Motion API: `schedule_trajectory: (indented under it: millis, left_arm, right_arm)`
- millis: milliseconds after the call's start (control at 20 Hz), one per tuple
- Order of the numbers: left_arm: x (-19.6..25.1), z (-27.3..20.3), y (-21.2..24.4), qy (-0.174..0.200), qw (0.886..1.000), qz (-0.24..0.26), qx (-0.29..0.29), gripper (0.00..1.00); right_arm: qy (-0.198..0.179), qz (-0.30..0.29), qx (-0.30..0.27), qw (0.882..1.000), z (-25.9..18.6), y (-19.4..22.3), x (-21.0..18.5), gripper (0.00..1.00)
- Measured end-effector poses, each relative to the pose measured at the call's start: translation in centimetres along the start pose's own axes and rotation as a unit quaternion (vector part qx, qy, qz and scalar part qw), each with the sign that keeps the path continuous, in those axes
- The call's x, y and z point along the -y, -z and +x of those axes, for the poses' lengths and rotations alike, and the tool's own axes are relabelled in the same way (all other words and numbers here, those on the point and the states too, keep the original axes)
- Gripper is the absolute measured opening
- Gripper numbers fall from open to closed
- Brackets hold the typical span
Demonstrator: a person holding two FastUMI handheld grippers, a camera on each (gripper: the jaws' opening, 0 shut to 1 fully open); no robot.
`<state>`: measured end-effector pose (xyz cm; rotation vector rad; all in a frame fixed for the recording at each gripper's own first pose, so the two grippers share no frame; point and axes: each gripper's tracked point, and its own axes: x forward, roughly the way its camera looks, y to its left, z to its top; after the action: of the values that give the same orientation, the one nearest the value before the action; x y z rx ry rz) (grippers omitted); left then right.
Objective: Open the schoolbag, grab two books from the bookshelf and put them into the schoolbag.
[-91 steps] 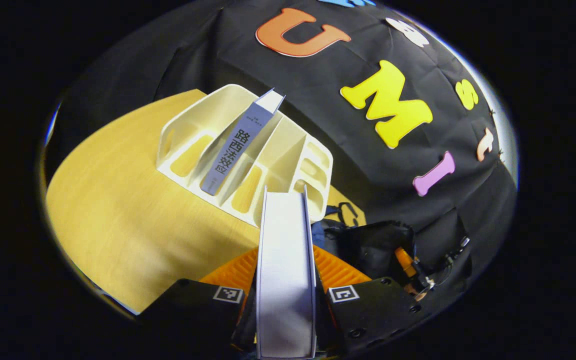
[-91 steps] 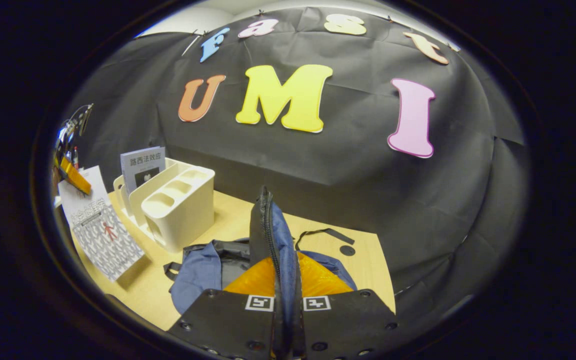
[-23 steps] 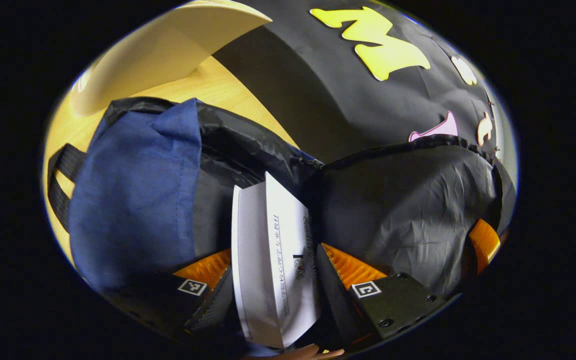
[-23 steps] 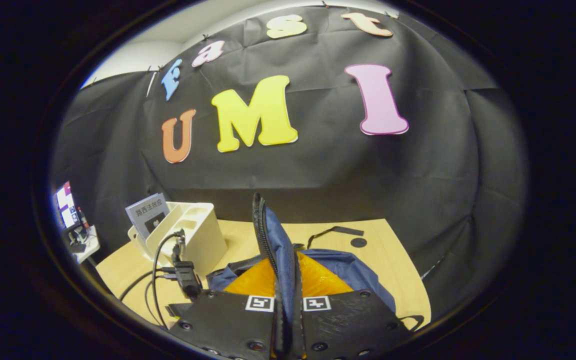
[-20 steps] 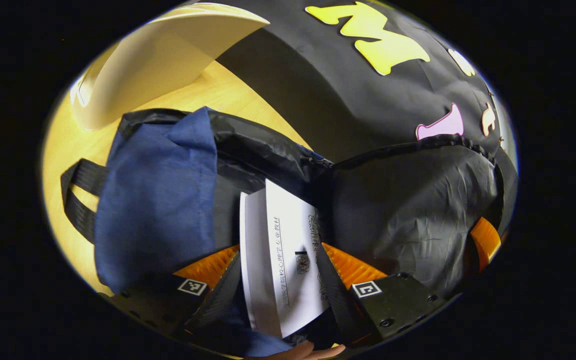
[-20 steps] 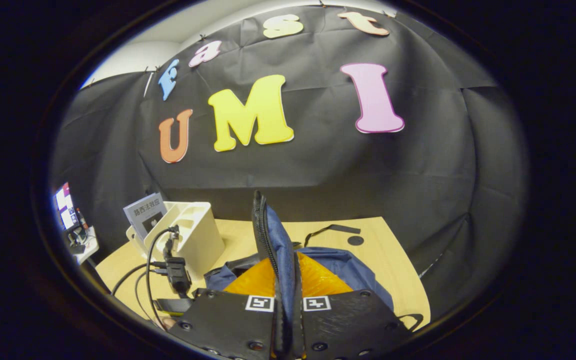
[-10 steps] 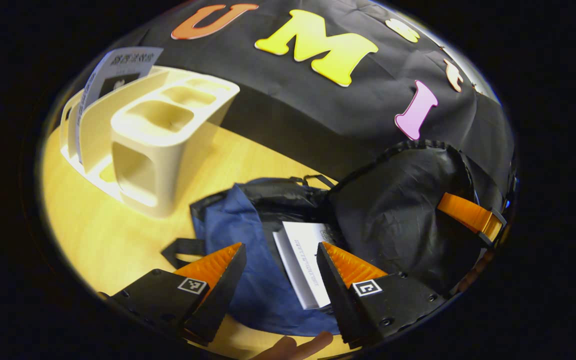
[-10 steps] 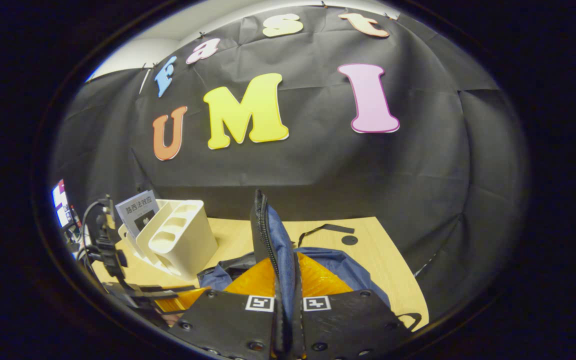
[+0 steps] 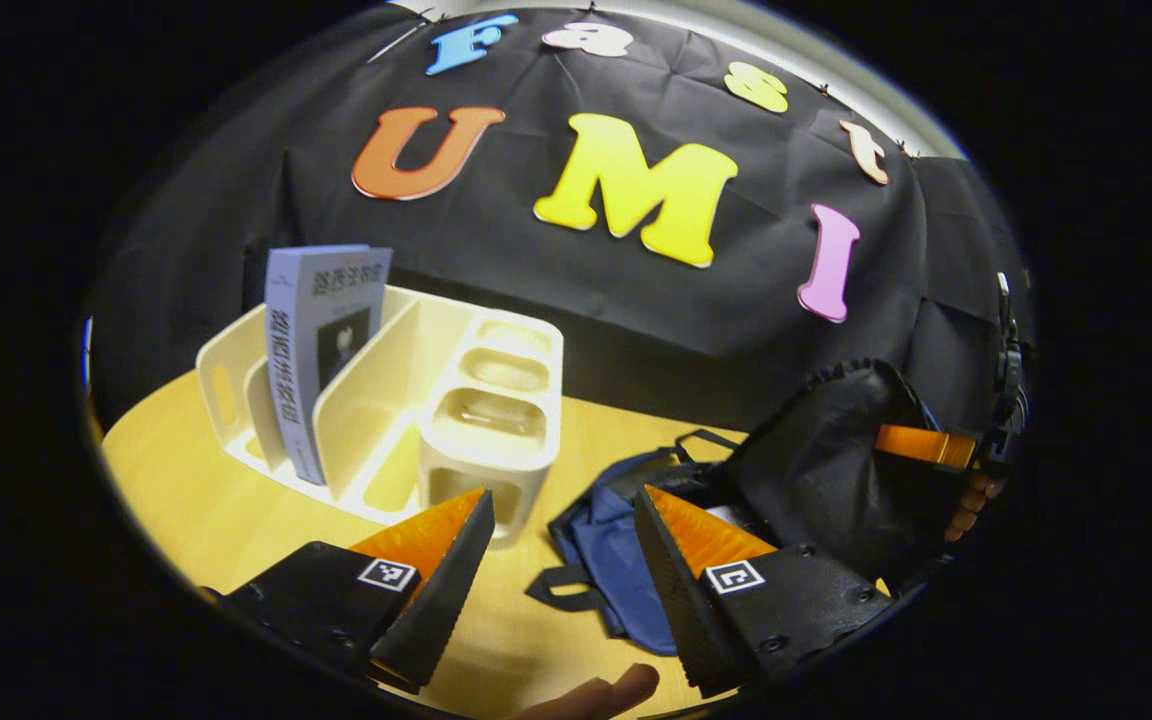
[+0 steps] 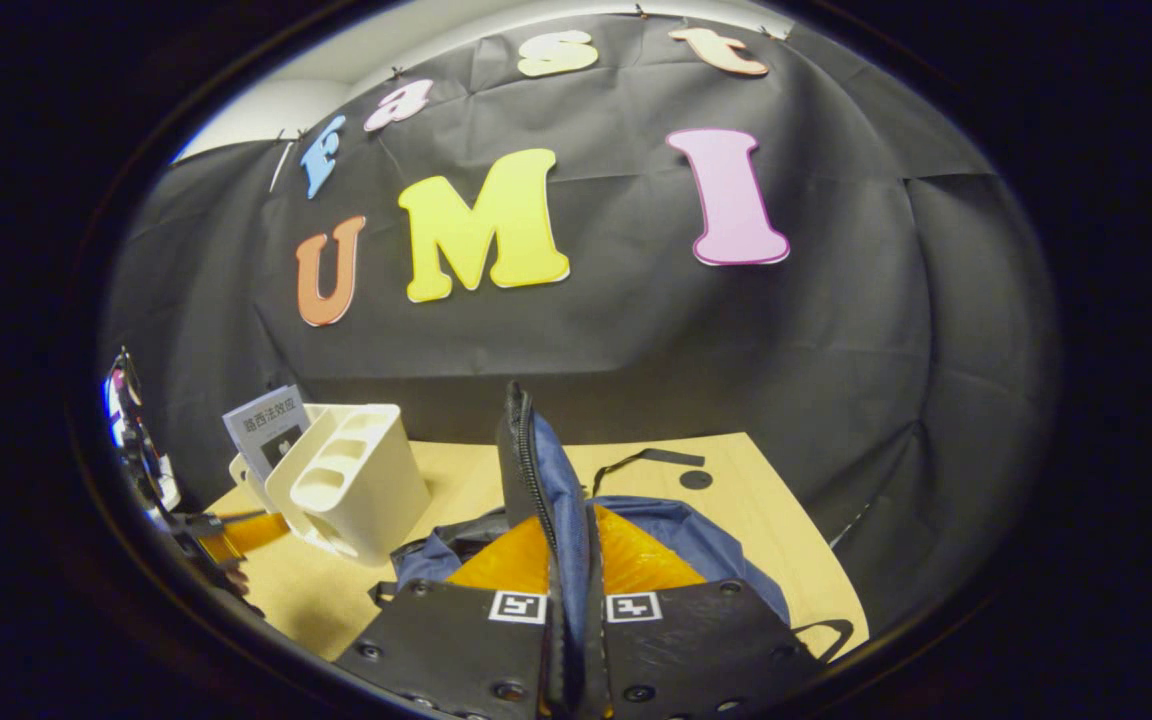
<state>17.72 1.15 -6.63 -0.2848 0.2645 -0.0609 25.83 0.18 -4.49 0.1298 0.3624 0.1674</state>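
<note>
Left gripper view: bookshelf (image 9: 456, 400) w/ one book (image 9: 321, 340); schoolbag (image 9: 806, 470) open.

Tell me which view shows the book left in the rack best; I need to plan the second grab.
The left gripper view: the book stands upright in the bookshelf, spine and front cover both visible, fairly large. The right gripper view shows the same book small near the left edge, its lower part hidden behind the rack.

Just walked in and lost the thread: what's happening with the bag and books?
A person is packing a schoolbag using two tongs. The right tongs are clamped on the bag's zipper flap, holding it open. The left tongs are open and empty, facing the bookshelf, where one book stands upright.
</note>
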Motion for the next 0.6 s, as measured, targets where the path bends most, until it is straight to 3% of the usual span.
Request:
schedule_trajectory:
  millis: [150, 350, 600]
  left_arm:
    - [-3.3, -0.6, -2.8, -0.029, 0.999, 0.006, 0.027, 0.89]
    - [-8.0, -0.8, -8.5, -0.088, 0.991, 0.053, 0.08, 0.89]
    - [-12.1, 0.3, -12.8, -0.117, 0.988, 0.063, 0.077, 0.89]
  right_arm:
    - [-0.001, -0.002, -0.003, 1.0, 0.1, 0.5, -0.2, 0.07]
    - [0.01, -0.02, -0.005, 1.0, 0.3, 0.7, 0.0, 0.07]
    - [0.002, -0.026, 0.021, 0.999, -0.3, 0.3, -1.0, 0.07]
